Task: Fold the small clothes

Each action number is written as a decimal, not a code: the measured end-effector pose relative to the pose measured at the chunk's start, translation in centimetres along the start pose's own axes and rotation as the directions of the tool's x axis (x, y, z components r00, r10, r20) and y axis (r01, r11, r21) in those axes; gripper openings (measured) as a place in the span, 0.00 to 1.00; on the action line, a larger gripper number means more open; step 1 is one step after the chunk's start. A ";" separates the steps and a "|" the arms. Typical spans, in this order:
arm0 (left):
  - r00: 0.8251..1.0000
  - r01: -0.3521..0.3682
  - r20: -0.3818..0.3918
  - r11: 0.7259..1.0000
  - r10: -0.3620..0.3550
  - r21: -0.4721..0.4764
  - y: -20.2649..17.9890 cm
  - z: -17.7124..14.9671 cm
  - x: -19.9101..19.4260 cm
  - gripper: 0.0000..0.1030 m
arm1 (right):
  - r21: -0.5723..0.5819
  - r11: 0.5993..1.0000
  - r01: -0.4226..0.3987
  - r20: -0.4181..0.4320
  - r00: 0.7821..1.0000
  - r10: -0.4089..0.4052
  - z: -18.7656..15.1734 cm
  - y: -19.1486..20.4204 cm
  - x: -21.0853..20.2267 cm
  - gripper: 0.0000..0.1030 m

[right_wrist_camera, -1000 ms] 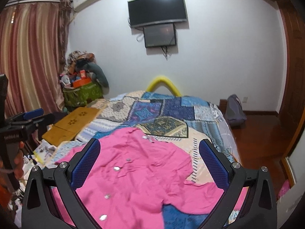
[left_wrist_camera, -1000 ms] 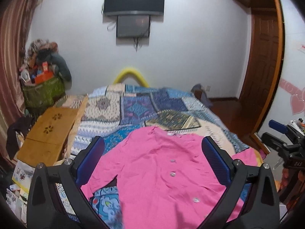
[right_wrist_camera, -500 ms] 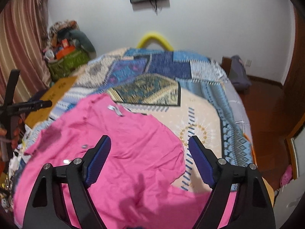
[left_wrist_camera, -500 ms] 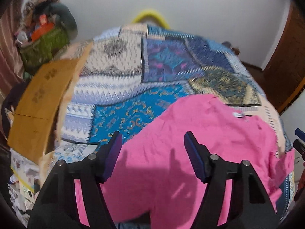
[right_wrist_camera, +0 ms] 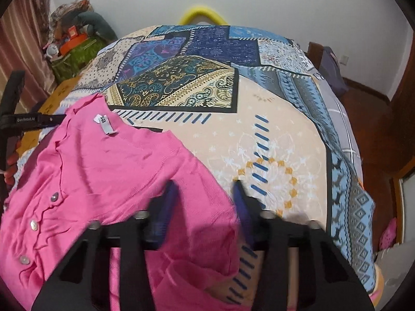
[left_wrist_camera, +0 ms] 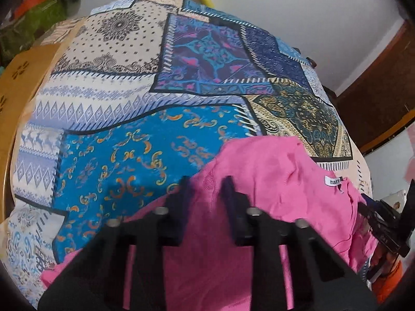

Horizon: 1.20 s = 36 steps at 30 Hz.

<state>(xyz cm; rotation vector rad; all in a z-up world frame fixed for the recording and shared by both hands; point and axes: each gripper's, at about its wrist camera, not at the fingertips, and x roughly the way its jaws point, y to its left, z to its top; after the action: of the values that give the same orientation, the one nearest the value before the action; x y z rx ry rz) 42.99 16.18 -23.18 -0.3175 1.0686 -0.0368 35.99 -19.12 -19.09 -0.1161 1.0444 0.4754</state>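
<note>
My left tool (left_wrist_camera: 205,184) sits low over the pink shirt (left_wrist_camera: 272,181), its two fingers (left_wrist_camera: 184,189) partly apart with the fabric of the shoulder edge between them; I cannot tell whether they actually pinch the cloth. My right tool (right_wrist_camera: 205,189) is likewise down at the shirt (right_wrist_camera: 103,165), fingers (right_wrist_camera: 170,197) spread with a gap, the left one over pink fabric and the right one over the bedspread just beside the shirt's edge; it looks released, not clamped on anything.

The shirt lies spread on the near part of the bed, front up, with a row of buttons (right_wrist_camera: 33,224) down its placket and a white neck label (right_wrist_camera: 105,125) at the collar on its far side. A sleeve bunches toward the near edge under my right tool.

Beyond the shirt the patchwork bedspread (right_wrist_camera: 259,134) runs bare to the far end. Farther still, a yellow arch (right_wrist_camera: 203,15) stands against the white wall (right_wrist_camera: 285,5), and a green basket (right_wrist_camera: 77,51) piled with things sits far left.
</note>
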 end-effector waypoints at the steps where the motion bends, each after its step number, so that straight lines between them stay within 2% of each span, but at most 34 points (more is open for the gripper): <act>1: 1.000 -0.022 0.005 0.999 0.021 0.032 -0.4 -0.1 -0.1 0.06 | -0.016 1.000 -0.002 -0.002 1.000 0.002 0.0 0.3 -0.1 0.13; 2: 0.999 -0.038 0.010 0.998 0.038 0.052 -0.7 -0.2 -0.2 0.06 | -0.030 1.000 -0.003 -0.004 1.000 0.003 0.3 0.6 0.2 0.08; 8: 0.984 -0.173 0.063 0.980 0.167 0.096 0.1 -0.3 -1.8 0.05 | -0.103 0.995 0.017 0.007 1.000 -0.016 1.7 1.7 0.4 0.06; 16: 0.964 -0.248 0.104 0.968 0.244 0.035 3.2 1.1 -3.6 0.05 | -0.082 0.997 0.011 0.070 0.998 -0.005 6.0 2.5 1.0 0.05; 19: 0.961 -0.253 0.116 0.967 0.251 0.003 3.8 1.3 -3.6 0.05 | -0.078 0.997 0.018 0.100 0.995 -0.010 7.5 3.1 1.4 0.05; 21: 0.967 -0.233 0.104 0.972 0.232 -0.002 3.9 1.4 -3.2 0.05 | -0.076 0.997 0.027 0.108 0.994 -0.018 8.0 3.3 1.7 0.05; 23: 0.977 -0.206 0.061 0.979 0.205 0.010 3.8 1.2 -2.5 0.06 | -0.071 0.997 0.029 0.096 0.995 -0.022 8.2 3.5 2.3 0.05; 25: 0.979 -0.204 0.018 0.979 0.204 0.024 3.7 0.9 -1.8 0.07 | -0.067 0.997 0.026 0.063 0.998 -0.022 8.2 3.5 3.1 0.06; 27: 0.979 -0.205 -0.004 0.978 0.205 0.030 3.7 0.4 -1.9 0.13 | -0.052 0.999 0.015 0.029 0.999 -0.013 7.7 3.3 3.4 0.07; 29: 0.981 -0.192 -0.005 0.981 0.193 0.026 4.0 -0.3 -2.9 0.24 | -0.030 1.000 -0.005 0.014 1.000 0.006 7.2 3.2 3.0 0.12; 30: 0.982 -0.188 0.008 0.982 0.188 0.015 4.3 -0.6 -3.7 0.32 | -0.024 1.000 -0.017 0.012 1.000 0.017 6.8 3.1 2.5 0.20; 31: 0.983 -0.184 0.020 0.983 0.184 0.003 4.6 -0.9 -4.5 0.36 | -0.024 0.999 -0.022 0.018 1.000 0.022 6.6 3.2 1.9 0.30; 33: 0.982 -0.180 0.048 0.983 0.181 -0.033 5.6 -1.6 -6.7 0.49 | -0.038 0.999 -0.020 0.046 0.999 0.022 6.3 3.6 0.3 0.40; 36: 0.977 -0.193 0.079 0.978 0.199 -0.077 7.6 -3.2 -10.4 0.55 | -0.074 0.997 -0.011 0.095 0.995 0.018 6.1 4.6 -2.5 0.51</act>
<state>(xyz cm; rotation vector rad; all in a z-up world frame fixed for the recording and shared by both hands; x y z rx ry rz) 34.27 24.54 -17.78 -0.2721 1.0129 0.1894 37.83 -13.88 -13.27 -0.1495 0.9348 0.5282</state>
